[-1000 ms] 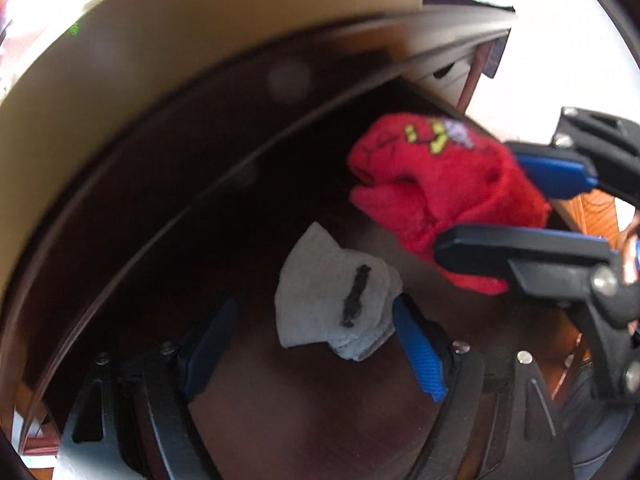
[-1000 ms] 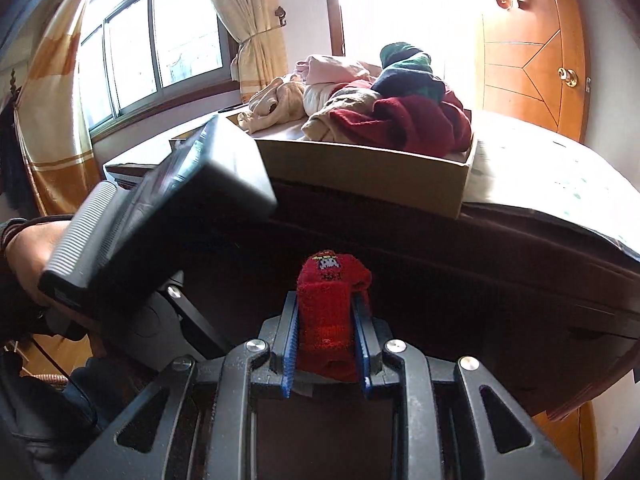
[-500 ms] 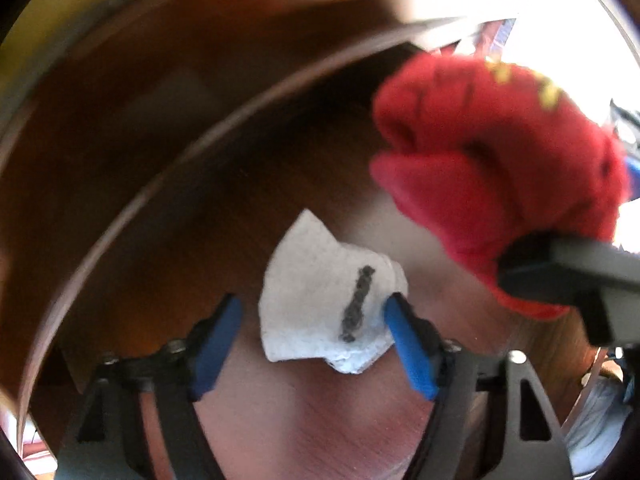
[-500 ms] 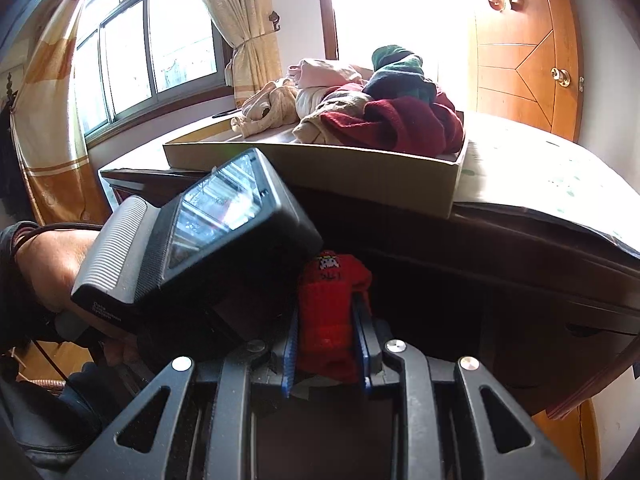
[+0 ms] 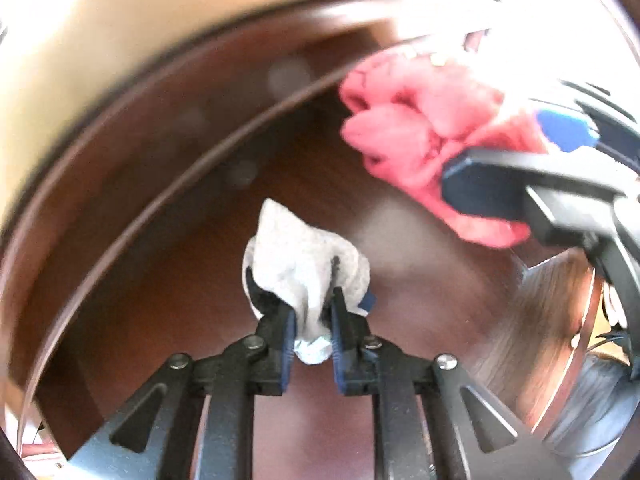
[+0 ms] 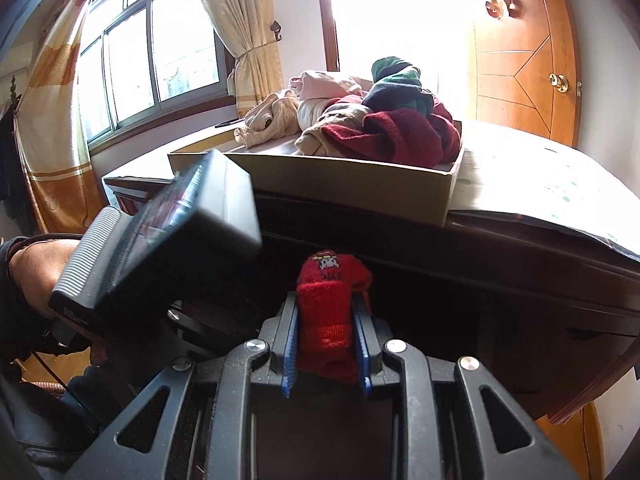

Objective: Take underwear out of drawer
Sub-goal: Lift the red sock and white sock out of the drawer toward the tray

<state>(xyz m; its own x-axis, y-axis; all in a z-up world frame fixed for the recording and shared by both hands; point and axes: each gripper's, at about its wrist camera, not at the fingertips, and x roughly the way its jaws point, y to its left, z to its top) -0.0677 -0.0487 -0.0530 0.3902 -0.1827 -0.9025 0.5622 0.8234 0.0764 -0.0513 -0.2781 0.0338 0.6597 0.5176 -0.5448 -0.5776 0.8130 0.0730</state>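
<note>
pinching a small grey-white garment (image 5: pixel 304 256) between its two blue pads, the left gripper (image 5: pixel 313 334) points steeply down into the dark wooden drawer (image 5: pixel 168 280); its jaws have just been closing and now press on the bunched cloth from both sides. one dark mark runs down the fabric near the right pad. whether the cloth touches the drawer floor cannot be told.

one red knitted garment (image 6: pixel 329 312) sits clamped in the right gripper (image 6: pixel 325 346), upright between that tool's two blue ribbed pads, with a small white-and-yellow emblem at its top. in the left wrist view the same red piece (image 5: pixel 432 144) shows washed pink by glare at upper right, above the drawer and apart from the grey one, with the right gripper (image 5: pixel 516 164) pinching it from the right edge.

so two garments count as gripped, one per tool.

in the right wrist view a hand (image 6: pixel 34 276) at the left holds the left tool's black body. one shallow cardboard box (image 6: pixel 360 188) rests on top of the dark cabinet (image 6: pixel 520 276), and a heap of clothes (image 6: pixel 372 120) lies in it: beige, cream, pink, dark green and maroon pieces, their exact number unclear. behind stand one window (image 6: pixel 148 64) with two yellow curtains and one wooden door (image 6: pixel 524 60) with one brass knob.
</note>
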